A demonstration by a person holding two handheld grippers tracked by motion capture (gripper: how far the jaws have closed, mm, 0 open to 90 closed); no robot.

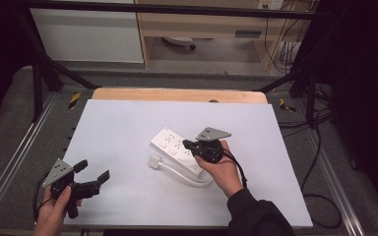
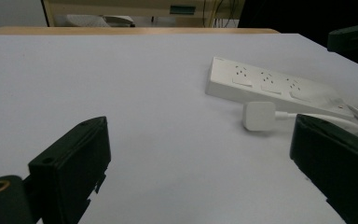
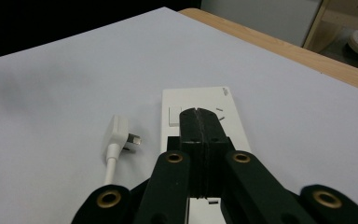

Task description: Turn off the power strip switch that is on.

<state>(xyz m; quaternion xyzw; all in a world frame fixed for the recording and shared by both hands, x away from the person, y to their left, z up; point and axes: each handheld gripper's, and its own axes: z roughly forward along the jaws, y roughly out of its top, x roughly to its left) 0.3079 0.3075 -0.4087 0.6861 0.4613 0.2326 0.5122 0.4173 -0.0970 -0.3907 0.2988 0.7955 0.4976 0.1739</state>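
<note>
- Right gripper (image 3: pixel 199 116): jaws closed and empty, poised over power strip (image 1: pixel 178 149) at desk (image 1: pixel 128 128) centre.
- Left gripper (image 1: pixel 92 172): open, idle.
- Risk: an off-centre press could skid the strip toward its plug (image 3: pixel 118 133).

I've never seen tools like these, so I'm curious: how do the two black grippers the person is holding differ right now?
The left gripper has its jaws spread wide with nothing between them, while the right gripper has its jaws pressed together, also holding nothing. The left gripper sits near the table's front left corner, apart from everything; the right gripper is over the white power strip. Both are black, hand-held, and carry a grey three-cornered plate.
</note>
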